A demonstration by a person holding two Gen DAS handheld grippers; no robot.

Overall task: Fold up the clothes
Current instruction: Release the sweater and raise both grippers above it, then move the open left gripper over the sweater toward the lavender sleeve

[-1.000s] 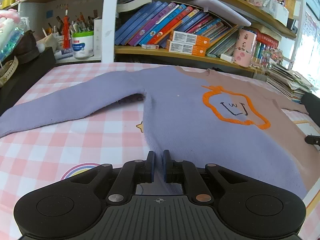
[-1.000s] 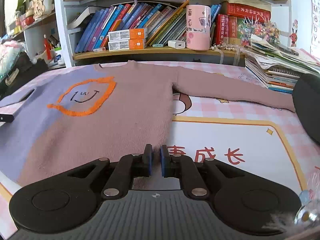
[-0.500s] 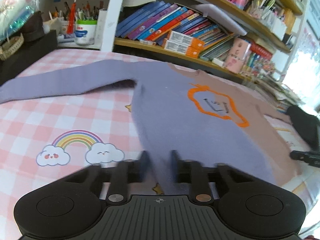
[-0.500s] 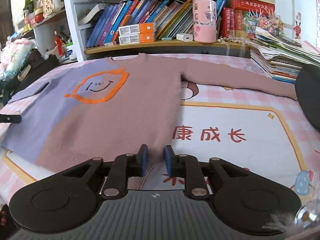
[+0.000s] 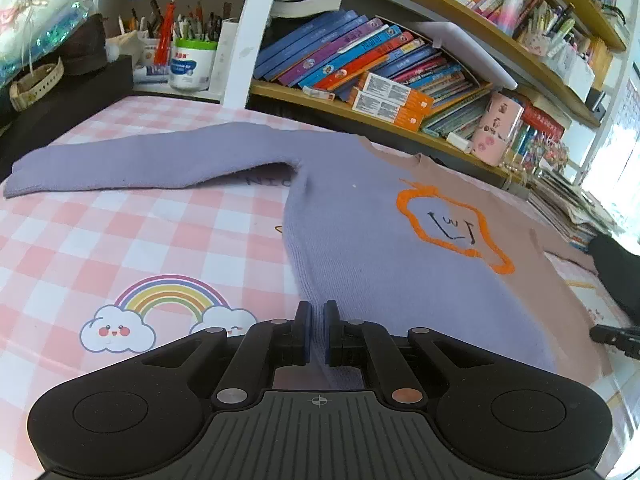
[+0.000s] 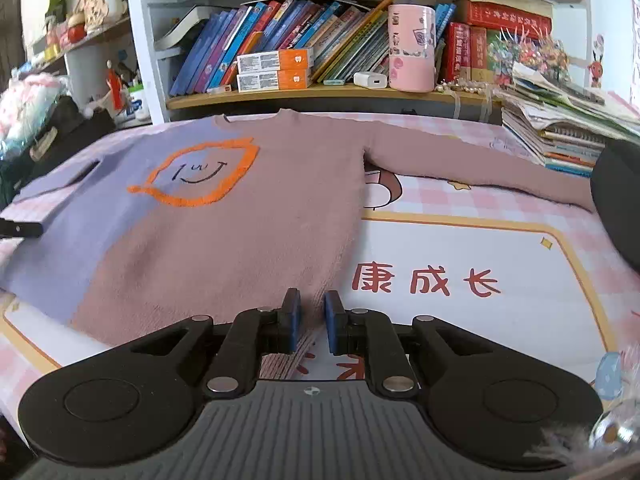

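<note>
A two-tone sweater (image 5: 360, 240), lilac on one half and dusty pink on the other (image 6: 240, 220), lies spread face up on the pink checked table cover, with an orange outline and a face on its chest. My left gripper (image 5: 317, 320) is shut on the lilac hem corner. My right gripper (image 6: 307, 312) stands slightly open around the pink hem corner, cloth between the pads. The lilac sleeve (image 5: 140, 164) stretches left and the pink sleeve (image 6: 480, 164) stretches right.
A bookshelf (image 6: 320, 92) full of books runs along the table's far edge. A pink cup (image 6: 412, 48) stands on it. A stack of magazines (image 6: 568, 136) and a black object (image 6: 616, 200) sit at the right. Dark bags (image 5: 60, 80) lie at the left.
Both grippers pulled the hem toward the near edge, so the sweater slid closer. The right jaws have parted a little; the left stays closed on the hem.
</note>
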